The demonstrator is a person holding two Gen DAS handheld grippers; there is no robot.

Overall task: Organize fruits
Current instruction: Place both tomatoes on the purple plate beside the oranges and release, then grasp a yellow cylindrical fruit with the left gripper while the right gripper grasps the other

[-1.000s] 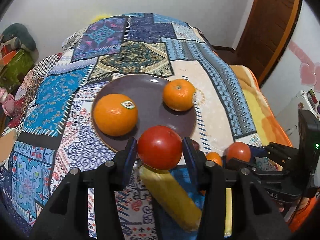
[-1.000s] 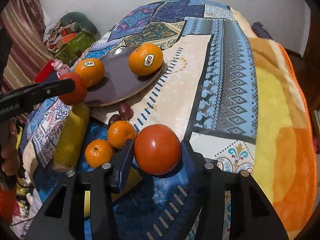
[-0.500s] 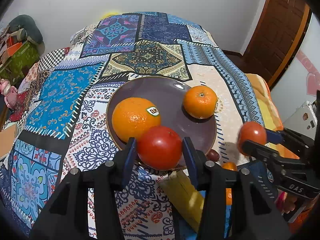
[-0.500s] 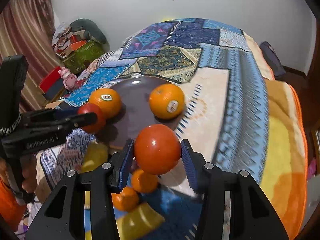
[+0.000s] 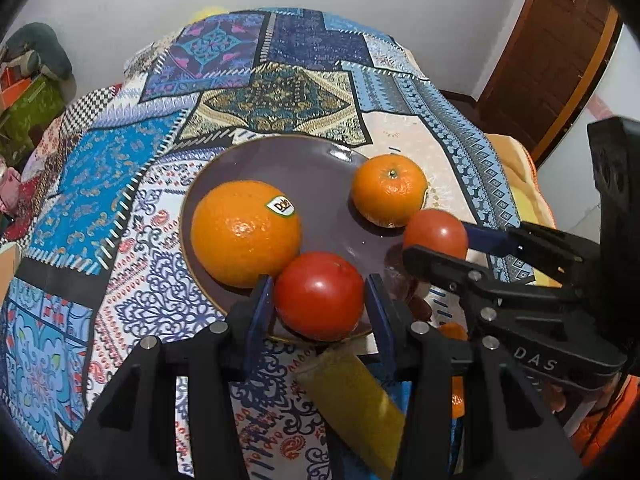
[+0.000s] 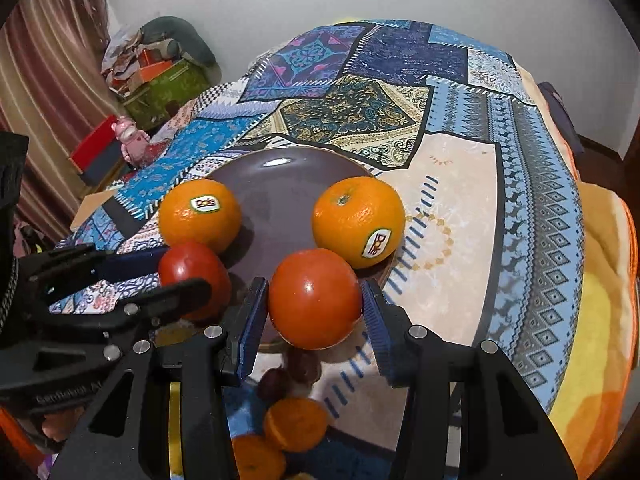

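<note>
A dark purple plate (image 5: 304, 168) (image 6: 280, 184) lies on the patchwork cloth with two oranges on it, a large one (image 5: 245, 232) (image 6: 200, 216) and a smaller one (image 5: 389, 189) (image 6: 358, 220). My left gripper (image 5: 319, 300) is shut on a red tomato (image 5: 319, 295) over the plate's near rim; the left gripper also shows in the right wrist view (image 6: 176, 280). My right gripper (image 6: 314, 308) is shut on an orange-red tomato (image 6: 315, 298) at the plate's near right edge, seen from the left wrist (image 5: 435, 233).
Below the plate lie a yellow fruit (image 5: 352, 404), small tangerines (image 6: 296, 424) and dark grapes (image 6: 276, 382). Clutter and a pink toy (image 6: 130, 140) sit left of the bed. An orange blanket (image 6: 600, 320) lies on the right; a wooden door (image 5: 548, 40) stands beyond.
Both grippers carried their tomatoes forward and up from the loose fruit to the plate's near edge. The right one swung in beside the left.
</note>
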